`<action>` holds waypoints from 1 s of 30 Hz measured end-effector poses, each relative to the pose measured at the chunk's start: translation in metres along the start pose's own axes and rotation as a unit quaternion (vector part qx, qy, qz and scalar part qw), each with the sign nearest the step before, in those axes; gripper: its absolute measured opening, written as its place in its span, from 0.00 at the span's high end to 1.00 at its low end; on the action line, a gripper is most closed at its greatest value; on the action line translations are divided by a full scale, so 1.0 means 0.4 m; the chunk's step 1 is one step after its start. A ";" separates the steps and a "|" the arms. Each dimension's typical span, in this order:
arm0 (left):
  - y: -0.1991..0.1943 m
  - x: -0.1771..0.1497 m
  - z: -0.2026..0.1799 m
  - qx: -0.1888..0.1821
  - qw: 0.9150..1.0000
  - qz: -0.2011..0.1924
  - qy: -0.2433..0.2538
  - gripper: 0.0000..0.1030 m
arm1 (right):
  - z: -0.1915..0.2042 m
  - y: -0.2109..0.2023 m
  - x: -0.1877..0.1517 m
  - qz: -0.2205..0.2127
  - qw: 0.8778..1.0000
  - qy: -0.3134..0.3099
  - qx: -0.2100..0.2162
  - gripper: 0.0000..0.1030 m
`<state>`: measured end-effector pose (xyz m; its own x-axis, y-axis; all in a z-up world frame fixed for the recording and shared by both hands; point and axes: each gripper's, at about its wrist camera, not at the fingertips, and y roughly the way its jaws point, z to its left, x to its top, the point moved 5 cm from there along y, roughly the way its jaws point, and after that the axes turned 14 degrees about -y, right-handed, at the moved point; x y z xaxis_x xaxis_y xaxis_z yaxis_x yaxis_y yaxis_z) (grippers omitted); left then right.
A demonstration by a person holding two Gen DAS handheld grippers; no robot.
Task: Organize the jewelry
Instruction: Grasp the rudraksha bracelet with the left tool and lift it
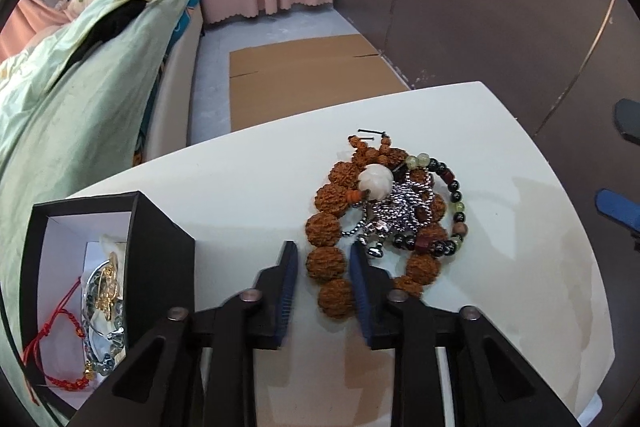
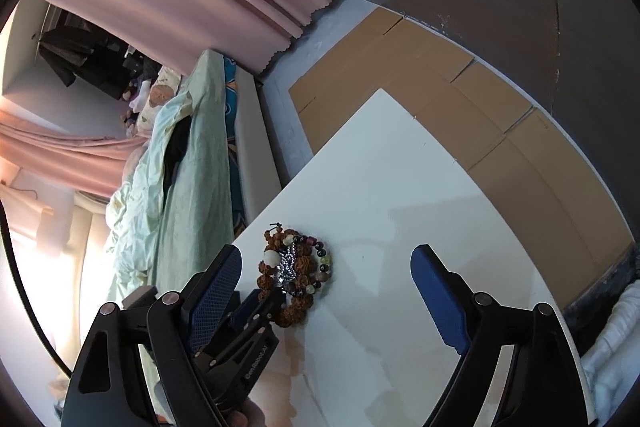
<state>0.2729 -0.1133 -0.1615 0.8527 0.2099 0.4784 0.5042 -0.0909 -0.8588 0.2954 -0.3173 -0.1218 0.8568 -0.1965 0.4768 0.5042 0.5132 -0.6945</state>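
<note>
The brown bead bracelet (image 1: pixel 328 259), strung with knobbly seed-like beads, lies in a heap on the white bench (image 1: pixel 240 183), its near beads between the fingers of the left tool (image 1: pixel 324 251). Whether the ribbed blue pads press them I cannot tell. A braided silver chain (image 1: pixel 400 207), a smooth white bead (image 1: pixel 374 183) and a glossy dark bead bracelet (image 1: pixel 448 211) tangle on top. The right tool (image 2: pixel 326 263) hovers wide open, holding nothing. A black box (image 1: pixel 156 247) with red cord and gold pieces stands left.

The only readable text is "GenRobot.AI", printed in pale letters on the black body of the left gripper (image 2: pixel 256 311), seen near the bottom in the right wrist view. Nothing else is legible.
</note>
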 end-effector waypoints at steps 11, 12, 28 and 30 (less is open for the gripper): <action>-0.090 0.007 -0.001 -0.081 0.996 -0.008 -0.027 0.80 | 0.018 0.091 -0.020 0.048 0.998 -0.028 -0.005 0.44; -0.101 0.009 -0.002 -0.086 0.996 -0.011 -0.028 0.80 | 0.019 0.101 -0.021 0.052 0.998 -0.031 -0.006 0.47; -0.264 0.059 0.011 -0.176 0.981 -0.057 -0.054 0.80 | 0.083 0.145 -0.047 0.086 0.993 -0.081 0.004 0.58; -0.289 0.071 0.016 -0.188 0.978 -0.066 -0.057 0.80 | 0.088 0.140 -0.051 0.086 0.993 -0.083 0.008 0.58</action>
<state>0.2378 -0.0905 -0.0499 0.7667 0.3496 0.5385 0.6419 -0.4022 -0.6528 0.3024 -0.2550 -0.1514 0.8999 0.0348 0.4347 0.3487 0.5411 -0.7652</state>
